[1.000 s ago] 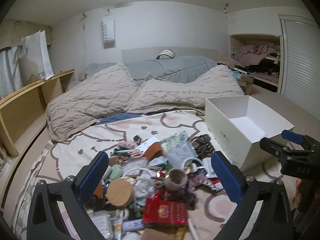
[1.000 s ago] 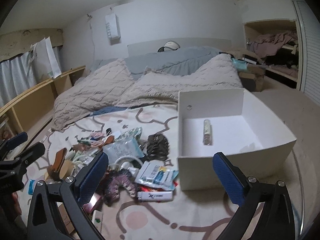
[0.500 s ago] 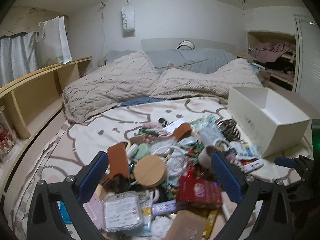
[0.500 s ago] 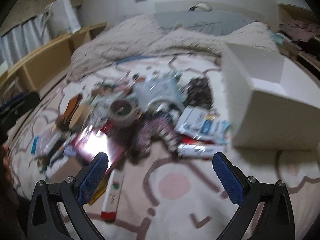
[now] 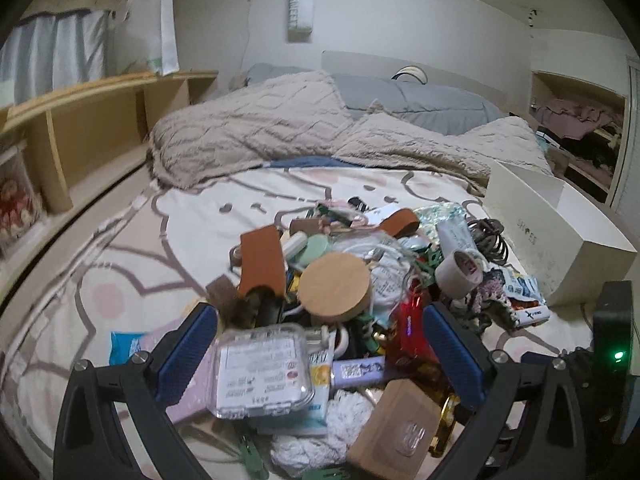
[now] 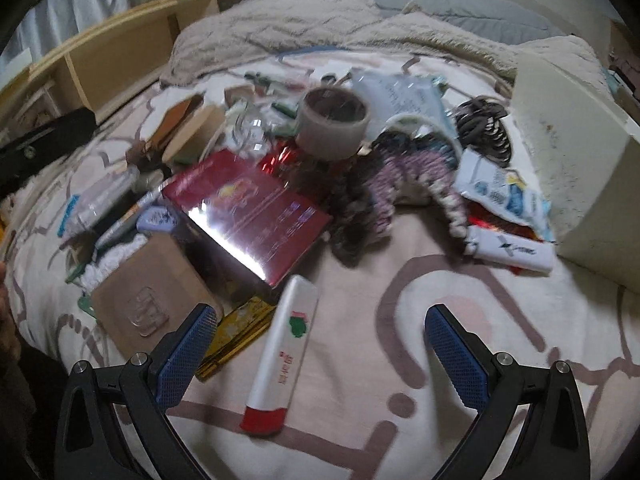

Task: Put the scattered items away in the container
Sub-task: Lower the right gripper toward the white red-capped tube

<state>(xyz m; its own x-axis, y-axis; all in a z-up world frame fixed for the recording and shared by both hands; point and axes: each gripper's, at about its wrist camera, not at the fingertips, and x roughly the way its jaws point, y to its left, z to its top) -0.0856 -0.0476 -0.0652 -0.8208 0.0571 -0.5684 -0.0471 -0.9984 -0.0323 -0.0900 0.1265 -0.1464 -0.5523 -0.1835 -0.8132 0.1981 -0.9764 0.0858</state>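
Clutter heaped mid-bed [image 6: 460, 364], left of white cardboard shoe box [image 5: 560, 236]. Right gripper [image 6: 320, 344] spread wide, empty, over white glossy tube [image 6: 286, 348] with red cap; long axis runs toward camera, cap nearest. Left gripper [image 5: 320, 344] spread wide, empty, above clear plastic clamshell [image 5: 262, 370]. Round wooden lid [image 5: 334, 284], tape roll [image 6: 334, 122], shiny red flat box [image 6: 248, 212].

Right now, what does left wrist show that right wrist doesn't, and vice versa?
Left wrist only: the clear case between the left claw tips, the round wood lid, the box's open top.
Right wrist only: the white tube with a red cap, lying between the right claw tips.
Both: red box, tape roll, brown card box. Both claws open.
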